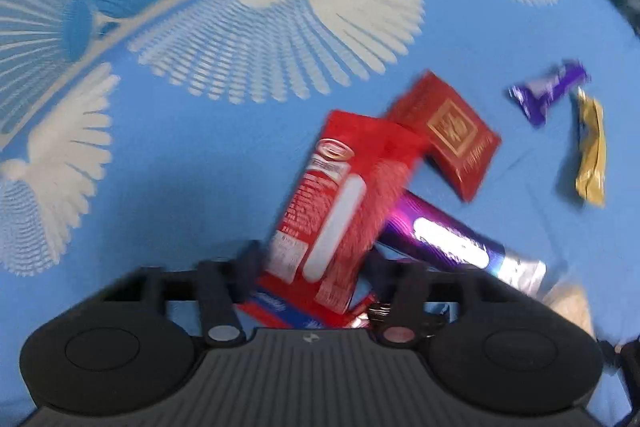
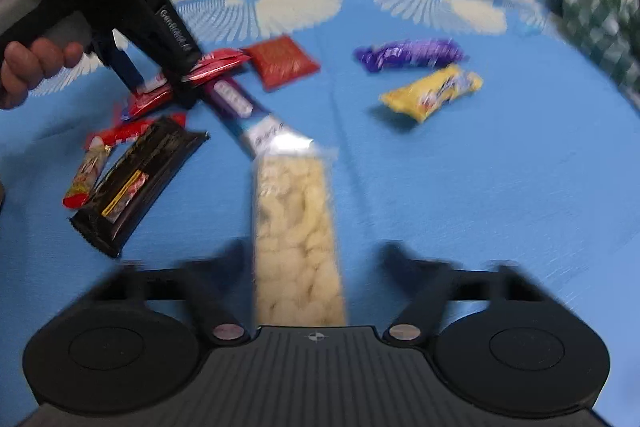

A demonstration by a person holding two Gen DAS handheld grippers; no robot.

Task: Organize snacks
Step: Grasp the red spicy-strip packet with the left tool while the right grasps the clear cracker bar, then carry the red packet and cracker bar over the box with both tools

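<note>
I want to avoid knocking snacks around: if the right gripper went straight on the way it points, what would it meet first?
Probably the clear packet of pale puffed snacks, already lying lengthwise between the right gripper's fingers. Beyond it lies the purple bar. Depth is unclear.

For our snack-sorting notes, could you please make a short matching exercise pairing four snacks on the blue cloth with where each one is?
Things:
1. red wrapper
2. clear puffed-snack pack
3. yellow packet
4. black bar

Places:
A. lying between the right gripper's fingers
B. just below the small purple packet in the right wrist view
C. between the left gripper's fingers
D. left of the clear pack, beside a small red-ended bar

Pairs: 1-C, 2-A, 3-B, 4-D
</note>
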